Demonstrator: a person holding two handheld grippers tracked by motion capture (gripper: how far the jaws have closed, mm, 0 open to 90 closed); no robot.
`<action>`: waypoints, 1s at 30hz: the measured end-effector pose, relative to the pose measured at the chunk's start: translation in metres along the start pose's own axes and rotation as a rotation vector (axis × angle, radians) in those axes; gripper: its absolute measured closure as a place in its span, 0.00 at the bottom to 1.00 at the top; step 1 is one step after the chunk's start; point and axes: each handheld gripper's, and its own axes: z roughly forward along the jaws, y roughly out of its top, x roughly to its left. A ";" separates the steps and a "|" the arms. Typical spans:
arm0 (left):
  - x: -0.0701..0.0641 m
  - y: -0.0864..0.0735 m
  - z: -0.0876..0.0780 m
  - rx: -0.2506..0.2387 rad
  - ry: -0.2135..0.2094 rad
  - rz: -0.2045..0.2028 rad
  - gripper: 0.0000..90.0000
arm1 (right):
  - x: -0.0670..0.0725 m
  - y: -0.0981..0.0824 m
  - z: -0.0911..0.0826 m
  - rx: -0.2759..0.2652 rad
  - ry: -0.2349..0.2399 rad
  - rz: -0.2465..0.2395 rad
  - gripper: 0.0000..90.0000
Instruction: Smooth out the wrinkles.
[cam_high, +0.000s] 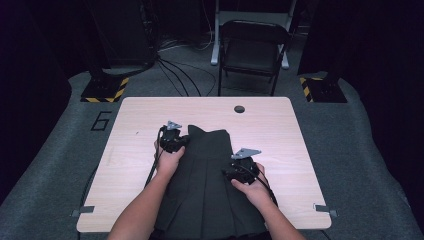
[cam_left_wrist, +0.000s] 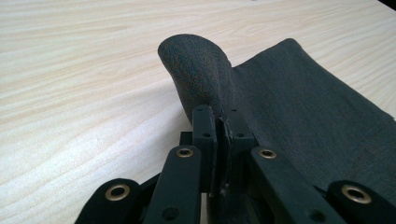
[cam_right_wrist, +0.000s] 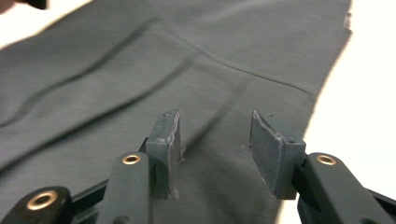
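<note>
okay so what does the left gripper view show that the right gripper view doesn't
Left gripper view alone: the left gripper with its jaws shut on a pinched fold of the dark garment, the fold curling up above the pads, and broad wood-grain table beside it.
Right gripper view alone: the right gripper with its jaws open above flat cloth, nothing between them, and stitched seams across the fabric.
Both: the same dark garment lying on the table.

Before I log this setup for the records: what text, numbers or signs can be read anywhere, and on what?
"6": dark numeral on the grey floor mat, left of the table.
The garment and both grippers carry no legible text.
</note>
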 end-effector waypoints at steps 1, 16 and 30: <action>0.000 0.000 0.000 0.000 0.000 0.000 0.95 | 0.000 0.000 0.000 0.000 0.000 0.000 0.58; -0.027 0.014 -0.029 -0.082 -0.116 0.109 0.95 | 0.026 -0.007 0.028 0.129 0.060 -0.117 0.58; -0.058 0.002 -0.064 -0.135 -0.274 0.200 0.95 | 0.024 -0.010 0.029 0.118 0.048 -0.118 0.60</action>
